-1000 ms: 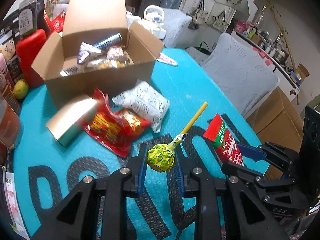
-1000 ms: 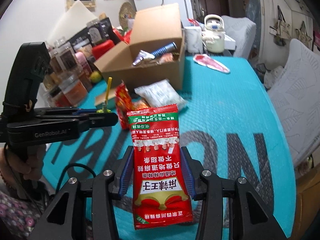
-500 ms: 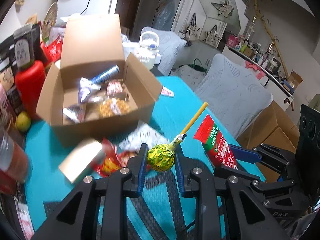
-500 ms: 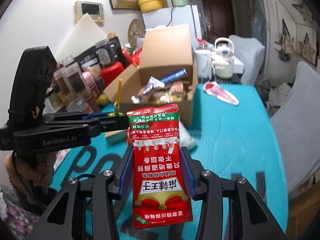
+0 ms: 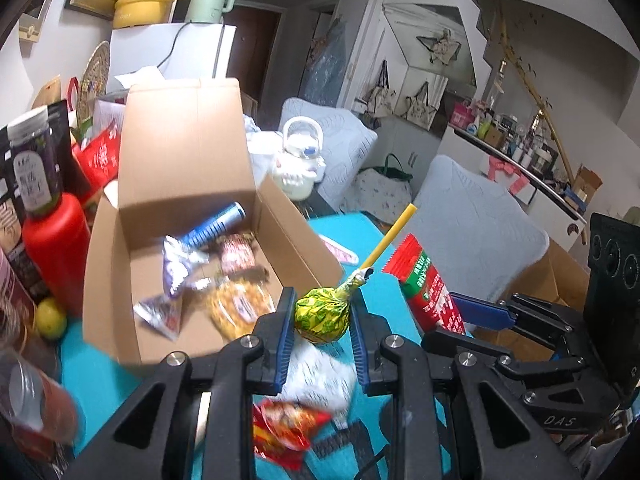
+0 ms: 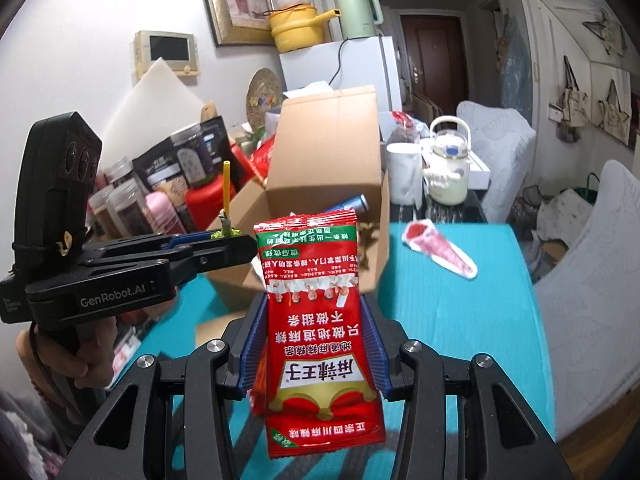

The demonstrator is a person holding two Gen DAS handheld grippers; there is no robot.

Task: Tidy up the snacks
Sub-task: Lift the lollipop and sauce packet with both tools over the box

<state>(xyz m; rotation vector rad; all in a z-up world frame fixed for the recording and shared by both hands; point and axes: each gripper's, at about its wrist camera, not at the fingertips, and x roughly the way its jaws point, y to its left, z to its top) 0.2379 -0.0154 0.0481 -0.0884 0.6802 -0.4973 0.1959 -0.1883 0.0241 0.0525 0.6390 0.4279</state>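
Left claw [image 5: 322, 334] clamps a light, hard lollipop [image 5: 323, 315] by its wrapped head, stick toward 1 o'clock; right claw [image 6: 314, 350] pinches a limp, crinkly red sachet [image 6: 318, 320] mid-body. Both hang above the surface [image 6: 460, 320], near the open box [image 5: 192, 216] at 11 o'clock.

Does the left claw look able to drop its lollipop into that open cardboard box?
Probably yes. The left claw grips the lollipop right by the cardboard box, whose flaps stand open, with nothing between them.
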